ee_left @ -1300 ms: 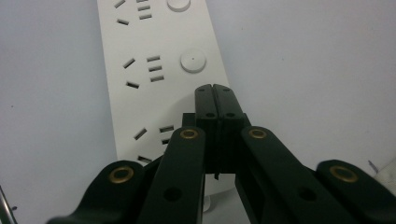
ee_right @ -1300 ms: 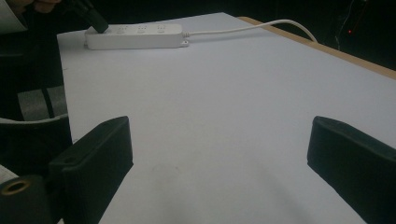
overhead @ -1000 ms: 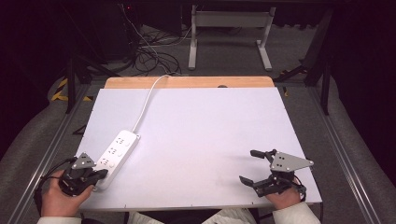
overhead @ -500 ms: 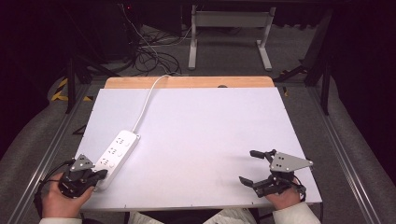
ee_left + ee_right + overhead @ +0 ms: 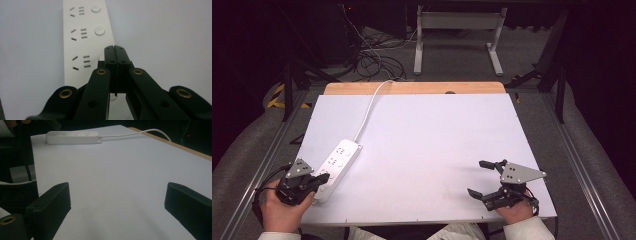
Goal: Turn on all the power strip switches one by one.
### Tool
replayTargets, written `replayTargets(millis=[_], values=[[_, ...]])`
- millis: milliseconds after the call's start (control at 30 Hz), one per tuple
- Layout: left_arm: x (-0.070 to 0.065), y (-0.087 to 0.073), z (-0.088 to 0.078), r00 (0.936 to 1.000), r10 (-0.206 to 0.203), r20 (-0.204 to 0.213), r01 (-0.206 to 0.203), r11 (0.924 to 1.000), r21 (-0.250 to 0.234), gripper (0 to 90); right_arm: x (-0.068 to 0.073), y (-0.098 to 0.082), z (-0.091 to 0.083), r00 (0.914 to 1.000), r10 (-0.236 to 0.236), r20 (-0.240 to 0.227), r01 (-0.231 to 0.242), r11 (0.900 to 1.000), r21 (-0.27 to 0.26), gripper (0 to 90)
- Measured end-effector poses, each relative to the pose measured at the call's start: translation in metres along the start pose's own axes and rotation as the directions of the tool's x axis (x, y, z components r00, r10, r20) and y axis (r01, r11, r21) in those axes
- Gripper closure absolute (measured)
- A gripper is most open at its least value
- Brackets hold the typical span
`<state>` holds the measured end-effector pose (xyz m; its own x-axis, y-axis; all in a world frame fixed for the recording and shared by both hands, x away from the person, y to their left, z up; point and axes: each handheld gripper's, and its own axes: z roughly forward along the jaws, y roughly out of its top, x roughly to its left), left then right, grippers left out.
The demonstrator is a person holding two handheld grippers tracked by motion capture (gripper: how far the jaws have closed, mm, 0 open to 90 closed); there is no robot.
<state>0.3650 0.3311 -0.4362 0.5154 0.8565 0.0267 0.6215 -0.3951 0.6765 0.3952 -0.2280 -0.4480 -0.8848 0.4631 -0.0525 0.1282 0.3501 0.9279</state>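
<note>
A white power strip (image 5: 338, 161) lies at an angle on the left of the white table top (image 5: 437, 135), and its cable (image 5: 371, 105) runs off over the far edge. My left gripper (image 5: 322, 179) is shut with nothing between its jaws, and its tips hover over the near end of the strip. In the left gripper view the closed tips (image 5: 115, 48) stand beside the strip's (image 5: 85, 37) nearest socket, covering the spot where its round button would be. Whether they touch it I cannot tell. My right gripper (image 5: 477, 177) stands open near the front right edge, with nothing between its jaws (image 5: 117, 202).
A wooden strip (image 5: 412, 88) borders the table's far edge. Beyond it are a tangle of cables (image 5: 372, 55) on the floor and a white metal stand (image 5: 457, 35). From the right gripper view, the power strip (image 5: 72, 137) lies far across the table.
</note>
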Motion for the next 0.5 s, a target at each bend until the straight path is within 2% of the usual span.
replayTargets(millis=[167, 233, 267, 333, 467, 500], values=[[0.003, 0.003, 0.007, 0.9998, -0.006, 0.016, 0.006, 1.0, 0.003, 90.0, 0.0, 0.0, 0.0, 1.0, 0.001, -0.001, -0.001, 1.0, -0.002, 7.2], [0.006, 0.005, 0.01, 0.9989, -0.017, 0.044, 0.016, 0.9998, 0.01, 90.0, 0.0, 0.0, 0.0, 1.0, 0.001, -0.002, -0.001, 1.0, -0.002, 7.2], [0.006, 0.005, 0.01, 0.9989, -0.017, 0.044, 0.016, 0.9998, 0.01, 90.0, 0.0, 0.0, 0.0, 1.0, 0.001, -0.002, -0.001, 1.0, -0.002, 7.2], [0.003, 0.008, 0.016, 0.9999, 0.006, 0.008, -0.007, 0.9995, 0.032, 90.0, 0.0, 0.0, 0.0, 1.0, 0.002, -0.003, -0.002, 1.0, -0.001, 7.2], [0.002, 0.01, 0.019, 1.0, -0.005, -0.001, 0.005, 0.9997, 0.025, 90.0, 0.0, 0.0, 0.001, 1.0, 0.0, -0.001, 0.0, 1.0, 0.0, 7.2], [0.003, 0.01, 0.019, 0.9998, -0.015, 0.011, 0.015, 0.9996, 0.022, 90.0, 0.0, 0.0, 0.001, 1.0, 0.0, -0.001, 0.0, 1.0, 0.0, 7.2]])
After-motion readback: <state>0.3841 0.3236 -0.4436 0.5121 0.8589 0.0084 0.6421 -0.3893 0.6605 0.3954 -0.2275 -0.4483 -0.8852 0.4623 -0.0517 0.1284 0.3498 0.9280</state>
